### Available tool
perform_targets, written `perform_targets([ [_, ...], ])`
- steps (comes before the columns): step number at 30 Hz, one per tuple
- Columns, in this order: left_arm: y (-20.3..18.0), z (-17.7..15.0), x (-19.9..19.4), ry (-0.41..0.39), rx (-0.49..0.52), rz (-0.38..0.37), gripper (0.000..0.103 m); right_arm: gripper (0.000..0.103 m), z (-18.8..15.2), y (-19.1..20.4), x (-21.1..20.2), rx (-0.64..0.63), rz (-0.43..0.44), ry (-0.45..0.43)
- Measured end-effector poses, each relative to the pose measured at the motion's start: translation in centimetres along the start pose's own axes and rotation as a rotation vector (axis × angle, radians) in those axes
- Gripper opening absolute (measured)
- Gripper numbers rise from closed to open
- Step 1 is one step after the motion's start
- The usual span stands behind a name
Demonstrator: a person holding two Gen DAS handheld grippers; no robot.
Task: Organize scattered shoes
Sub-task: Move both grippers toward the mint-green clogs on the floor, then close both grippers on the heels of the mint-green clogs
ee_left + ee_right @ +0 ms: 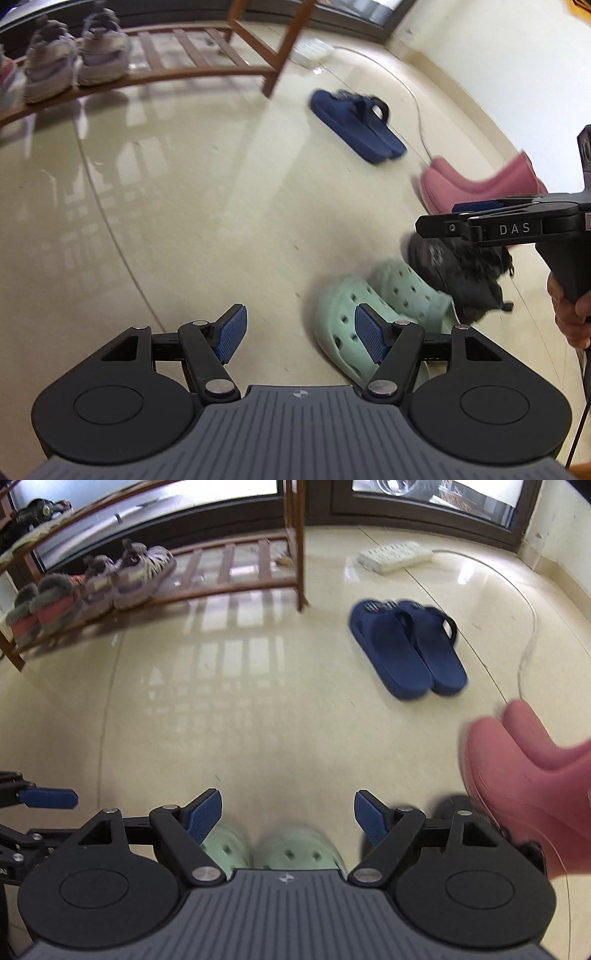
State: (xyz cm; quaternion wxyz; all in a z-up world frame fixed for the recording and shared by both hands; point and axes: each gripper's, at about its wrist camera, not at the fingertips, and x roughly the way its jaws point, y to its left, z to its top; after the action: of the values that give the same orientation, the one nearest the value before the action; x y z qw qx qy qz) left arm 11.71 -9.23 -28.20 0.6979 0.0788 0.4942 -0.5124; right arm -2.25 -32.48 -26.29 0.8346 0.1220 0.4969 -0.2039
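Note:
A pair of mint green clogs [376,314] lies on the floor just ahead and right of my open, empty left gripper [301,336]; its right finger overlaps one clog in view. The clogs' toes [291,849] show under my open, empty right gripper [288,814]. A pair of navy slides [356,123] [406,650] lies farther off. Pink boots [476,181] [528,775] and a black sneaker [461,273] sit at the right. The right gripper shows side-on in the left wrist view [458,218]. The wooden shoe rack [177,70] [229,587] holds lavender sneakers [74,55] [125,576].
Grey-pink fuzzy slippers [37,605] sit at the rack's left end. A white power strip [395,555] and its cable [528,627] lie on the glossy tile floor near the dark window frame. A white wall [517,74] bounds the right side.

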Motion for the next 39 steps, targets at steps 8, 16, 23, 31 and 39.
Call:
perform_targets([
  [8,-2.6,-0.9,1.6,0.054,0.041,-0.044,0.067,0.084,-3.8,-2.9,-0.1,-0.009,0.007,0.050],
  [16,-4.6,-2.2,4.0,0.129,0.063,-0.065,0.067,0.083,-7.5,-4.8,0.5,0.047,0.027,0.101],
  [23,-6.4,-3.2,6.1,0.132,0.098,-0.084,0.067,0.074,-7.6,-4.5,1.5,0.007,0.016,0.104],
  [31,-6.4,-4.4,8.2,0.135,0.143,-0.010,0.067,0.072,-7.2,-3.5,2.9,-0.031,0.019,0.114],
  [39,-4.2,-3.5,7.4,0.095,0.100,0.053,0.065,0.072,-6.2,-2.6,3.6,-0.008,0.047,0.112],
])
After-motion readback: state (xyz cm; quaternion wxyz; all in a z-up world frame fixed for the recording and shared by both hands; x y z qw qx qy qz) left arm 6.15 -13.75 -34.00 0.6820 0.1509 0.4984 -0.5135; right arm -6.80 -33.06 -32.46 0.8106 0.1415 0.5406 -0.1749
